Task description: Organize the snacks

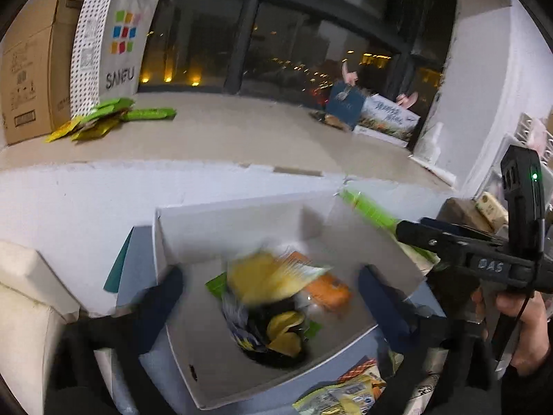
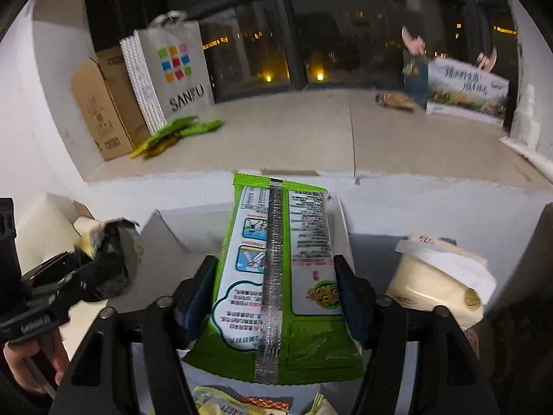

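Note:
An open white box lies below both grippers. It holds an orange packet, a dark packet with yellow chips on it and other snacks. My left gripper is open wide over the box. A blurred yellow packet hangs loose between its fingers, and neither pad touches it. My right gripper is shut on a long green snack packet, seam side up, with a pad on each long edge. The packet points toward the box's far right corner.
On the ledge behind stand a SANFU paper bag and a cardboard carton, with several green packets in front. A tissue pack lies right of the box. More loose packets lie at the near edge.

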`<state>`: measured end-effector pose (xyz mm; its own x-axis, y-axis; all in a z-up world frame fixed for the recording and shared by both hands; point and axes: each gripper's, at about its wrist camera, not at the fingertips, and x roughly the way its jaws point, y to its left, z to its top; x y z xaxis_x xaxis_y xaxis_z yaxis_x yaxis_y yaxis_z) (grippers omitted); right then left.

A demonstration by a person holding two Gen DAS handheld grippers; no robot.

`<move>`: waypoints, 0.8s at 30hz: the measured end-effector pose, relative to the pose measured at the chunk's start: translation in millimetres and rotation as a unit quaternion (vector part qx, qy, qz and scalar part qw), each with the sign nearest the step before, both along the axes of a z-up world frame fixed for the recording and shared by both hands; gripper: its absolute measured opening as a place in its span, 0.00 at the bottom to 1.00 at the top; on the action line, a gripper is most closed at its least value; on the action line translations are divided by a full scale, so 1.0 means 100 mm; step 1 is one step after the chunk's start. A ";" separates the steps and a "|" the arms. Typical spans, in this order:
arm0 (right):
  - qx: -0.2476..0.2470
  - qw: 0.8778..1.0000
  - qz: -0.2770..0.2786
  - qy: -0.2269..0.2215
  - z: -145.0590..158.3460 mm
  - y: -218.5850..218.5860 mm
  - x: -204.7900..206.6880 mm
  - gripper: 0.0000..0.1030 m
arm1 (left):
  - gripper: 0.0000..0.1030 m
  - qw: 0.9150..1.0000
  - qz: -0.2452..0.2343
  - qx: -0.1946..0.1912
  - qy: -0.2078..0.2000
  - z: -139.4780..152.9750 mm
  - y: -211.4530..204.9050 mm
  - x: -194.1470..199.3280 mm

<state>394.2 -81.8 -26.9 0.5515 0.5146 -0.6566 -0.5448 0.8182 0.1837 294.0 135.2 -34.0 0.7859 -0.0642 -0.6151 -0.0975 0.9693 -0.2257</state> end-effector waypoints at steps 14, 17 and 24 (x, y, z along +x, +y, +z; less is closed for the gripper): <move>0.016 1.000 0.006 -0.020 0.12 -0.12 -0.27 1.00 | 1.00 0.999 -0.018 0.033 -0.024 0.22 -0.16 -0.38; 0.024 0.999 0.018 -0.041 0.24 -0.22 -0.49 1.00 | 1.00 0.998 -0.033 0.041 -0.036 0.30 -0.25 -0.64; 0.040 0.994 0.024 -0.099 0.42 -0.63 -1.18 1.00 | 1.00 0.995 -0.047 0.048 -0.072 0.38 -0.42 -1.40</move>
<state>276.4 -145.2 15.5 0.6393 0.5889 -0.4945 -0.6145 0.7778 0.1320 154.4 92.8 3.6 0.8597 -0.0868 -0.5034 0.0203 0.9905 -0.1362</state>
